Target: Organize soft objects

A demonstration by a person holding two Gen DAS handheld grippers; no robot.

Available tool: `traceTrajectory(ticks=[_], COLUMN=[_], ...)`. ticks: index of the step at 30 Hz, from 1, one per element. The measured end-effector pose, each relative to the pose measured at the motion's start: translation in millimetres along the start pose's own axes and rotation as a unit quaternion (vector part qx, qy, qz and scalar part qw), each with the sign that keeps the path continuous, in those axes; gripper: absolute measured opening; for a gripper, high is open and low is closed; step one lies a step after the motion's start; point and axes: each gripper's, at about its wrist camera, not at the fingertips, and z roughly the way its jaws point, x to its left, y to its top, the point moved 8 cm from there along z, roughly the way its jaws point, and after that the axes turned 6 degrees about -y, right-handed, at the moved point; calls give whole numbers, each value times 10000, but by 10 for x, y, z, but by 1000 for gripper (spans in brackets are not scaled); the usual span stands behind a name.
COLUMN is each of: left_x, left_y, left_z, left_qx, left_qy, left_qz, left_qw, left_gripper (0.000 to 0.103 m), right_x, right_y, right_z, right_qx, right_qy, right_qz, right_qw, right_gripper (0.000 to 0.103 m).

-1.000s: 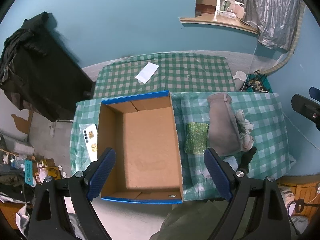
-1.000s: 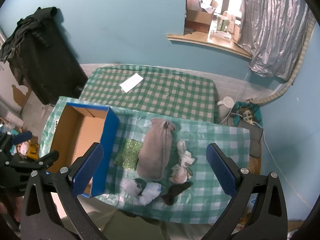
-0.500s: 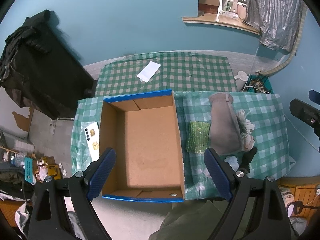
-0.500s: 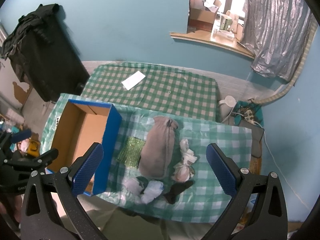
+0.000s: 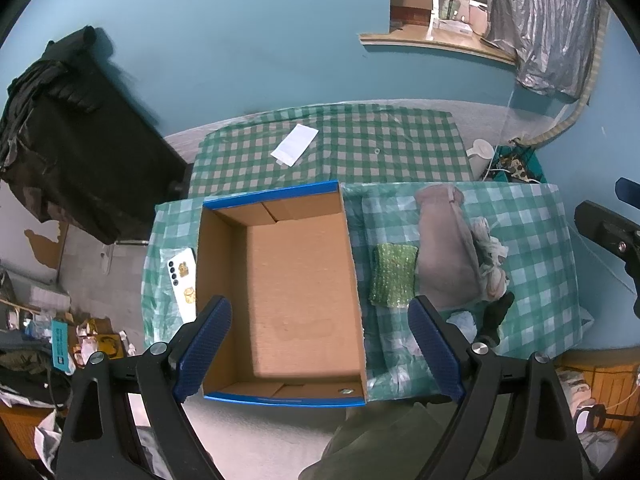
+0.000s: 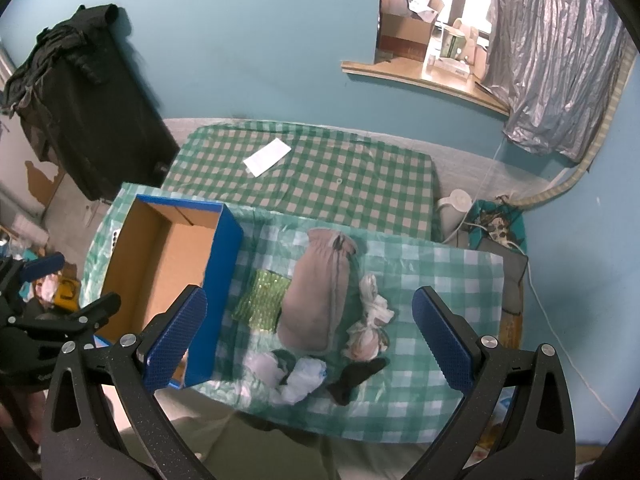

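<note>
Soft objects (image 6: pixel 320 304) beside cardboard box (image 5: pixel 280 280) (bare)

we see a green-checked tablecloth (image 6: pixel 432 272), a blue box (image 6: pixel 224 264) brown inside, a glittery green pouch (image 6: pixel 262 300) and a grey-beige bag (image 6: pixel 316 300).

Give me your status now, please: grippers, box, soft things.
Left gripper open above box, right gripper open above pouch. Box empty. Green pad, socks beside it. Nothing in the way.
</note>
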Motion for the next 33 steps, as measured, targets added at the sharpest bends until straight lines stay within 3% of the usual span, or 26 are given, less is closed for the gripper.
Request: traceTrajectory(ticks=[19,33], left_x=[-67,-181], left_y=[-19,-88], left_z=[32,198], left_qx=[66,274], left_qy=[-35,-80], left_qz=[63,204], left_qw=[10000,9994], left_gripper=[91,91], right_x=[-1,-136], right_y=[8,-164], right_z=[5,77], right_qx=[19,166], right_qy=[-20,-113], right_qz=[-2,12], right_qw=[10000,9998], right_gripper=[101,101])
